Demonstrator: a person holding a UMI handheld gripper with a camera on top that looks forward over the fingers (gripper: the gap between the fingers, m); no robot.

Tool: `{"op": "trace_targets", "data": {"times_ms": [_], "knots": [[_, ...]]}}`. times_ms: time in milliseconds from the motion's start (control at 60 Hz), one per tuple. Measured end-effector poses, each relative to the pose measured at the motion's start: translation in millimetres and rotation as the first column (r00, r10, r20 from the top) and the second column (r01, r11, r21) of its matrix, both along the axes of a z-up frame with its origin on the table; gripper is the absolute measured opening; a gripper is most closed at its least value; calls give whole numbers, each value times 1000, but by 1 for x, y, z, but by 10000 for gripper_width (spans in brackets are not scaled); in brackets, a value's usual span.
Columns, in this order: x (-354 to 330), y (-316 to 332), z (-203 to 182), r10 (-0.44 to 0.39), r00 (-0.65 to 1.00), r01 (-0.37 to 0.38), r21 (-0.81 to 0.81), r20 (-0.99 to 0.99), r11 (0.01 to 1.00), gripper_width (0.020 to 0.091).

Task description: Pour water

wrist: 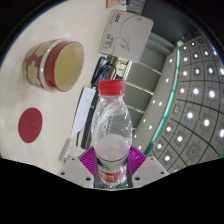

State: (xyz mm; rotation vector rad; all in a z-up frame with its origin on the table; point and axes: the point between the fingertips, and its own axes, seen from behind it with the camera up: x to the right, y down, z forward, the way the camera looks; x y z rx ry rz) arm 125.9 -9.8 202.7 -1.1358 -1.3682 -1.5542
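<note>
I see the water bottle point(112, 135) standing upright between the 2 fingers of my tongs point(111, 166), its lower body pressed on both sides by the purple ribbed pads point(90, 159). So the tongs are closed on it and holding it. It is clear, smooth plastic, round in section, with a narrowing shoulder, a red screw cap point(110, 87) on top and a red-and-white label band low down, between the pads. Its clear wall catches bright highlights.

Beyond the bottle and to the left of the tongs sits a round cup point(55, 63), wide-mouthed, with a pale cream inside and a red patterned outer wall. Nearer on that same left side lies a flat red disc point(32, 124), which may be a lid or a coaster; I cannot tell which. Both rest on a pale, smooth bench point(40, 95). Straight ahead, past the cap, stands a whitish boxy unit point(127, 36) with dark cables near it. To the right of the tongs the bench gives way to a glossy surface point(195, 110) dotted with rows of reflected lights.

The tongs point forward and level, with the bottle centred.
</note>
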Motion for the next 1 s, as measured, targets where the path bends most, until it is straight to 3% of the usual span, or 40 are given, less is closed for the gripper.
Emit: {"op": "trace_targets", "data": {"times_ms": [150,317,500,633,750,900,1000], "knots": [[-19,5,-25,49,982,-41,-47,181,998,378],[-20,5,-24,44,992,-38,-56,116,998,378],[-22,-3,-8,27,944,-55,-75,-328,996,378],[-29,-17,12,20,729,-90,-66,-684,994,377],[-30,-20,3,-57,406,-105,-109,-912,988,379],[-21,-15,-39,-196,-15,-143,-191,-981,971,379],[-18,-11,-68,-248,-176,-179,-217,-953,960,380]]}}
